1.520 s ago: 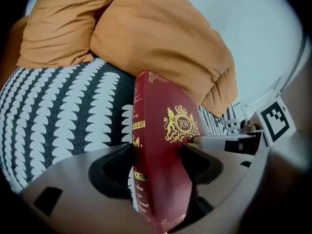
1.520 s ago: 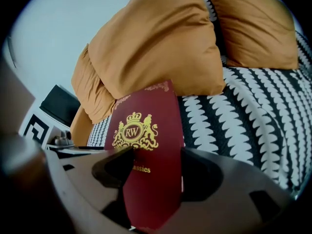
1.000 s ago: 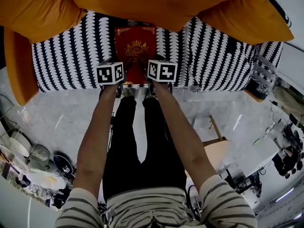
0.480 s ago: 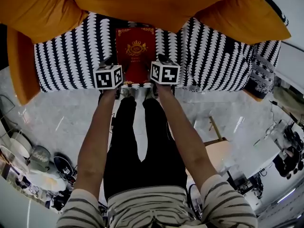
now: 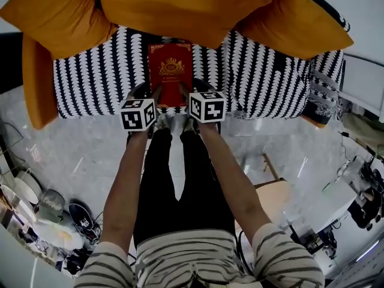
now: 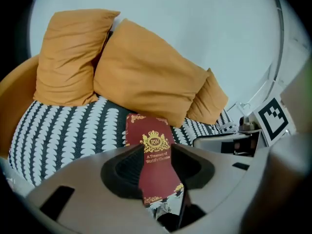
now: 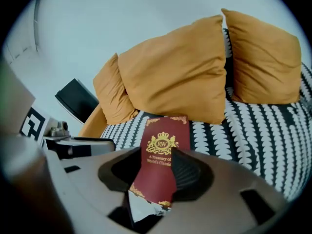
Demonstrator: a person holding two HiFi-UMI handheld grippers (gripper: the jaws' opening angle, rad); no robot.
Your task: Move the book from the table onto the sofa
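1. Book position. The book (image 5: 171,74) lies flat on the sofa (image 5: 90,77) seat, cover up, with its long axis running 12 to 6 o'clock in the head view. Its near end is close to the seat's front edge. The middle one of the three cushions (image 5: 180,5) sits at 12 o'clock from the book and overhangs its far end. The other two sit at 10 and 2 o'clock.

2. Left gripper (image 6: 155,169). In the head view I read it at 7 o'clock from the book, over the seat's front edge. Its jaws have just been closing and now stand at a middling gap. The left gripper view shows the book through that gap, lying on the seat beyond the jaws. The pads (image 6: 123,175) do not press on it, and nothing is gripped.

3. Right gripper (image 7: 156,172). In the head view I read it at 5 o'clock from the book, level with the left gripper. Its jaws have also just been closing and stand at a similar middling gap. The right gripper view shows the book's cover between them but farther off, resting on the seat. This gripper holds nothing.

4. Surroundings. The floor (image 5: 78,155) lies at 6 o'clock from the sofa. The person's forearms reach from the 6 o'clock edge of the head view up to both grippers.
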